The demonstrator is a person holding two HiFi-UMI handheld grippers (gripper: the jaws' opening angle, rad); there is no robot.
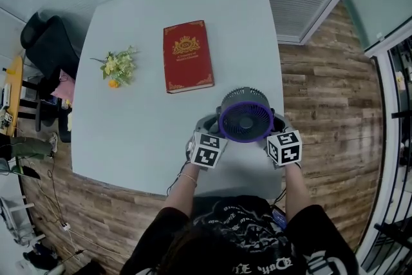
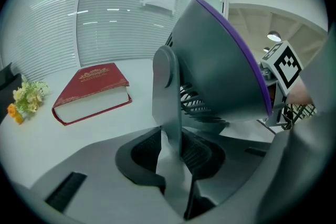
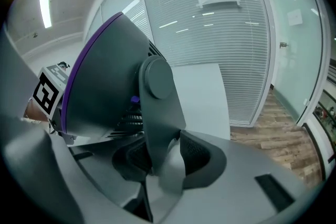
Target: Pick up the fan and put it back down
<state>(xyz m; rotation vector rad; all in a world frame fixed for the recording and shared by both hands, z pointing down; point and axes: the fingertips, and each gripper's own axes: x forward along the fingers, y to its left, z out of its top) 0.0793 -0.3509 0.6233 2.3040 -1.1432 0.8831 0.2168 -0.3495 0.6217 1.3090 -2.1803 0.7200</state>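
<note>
In the head view, the fan [image 1: 245,114] is seen between the left gripper [image 1: 207,132] and the right gripper [image 1: 278,129], above the table's [image 1: 129,138] near edge. In the left gripper view, one stand arm [image 2: 167,97] is clamped between the jaws. In the right gripper view, the other stand arm [image 3: 160,107] is clamped likewise.

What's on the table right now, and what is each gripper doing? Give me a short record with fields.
Held object: grey round fan with a purple ring, at the near edge of the pale grey table; whether its base rests there cannot be told
Left gripper: closed on the fan's left side bracket
Right gripper: closed on the fan's right side bracket
Further back: red hardcover book with gold print, lying flat
Beside it: small bunch of yellow and white flowers, left of the book, apart from it
</note>
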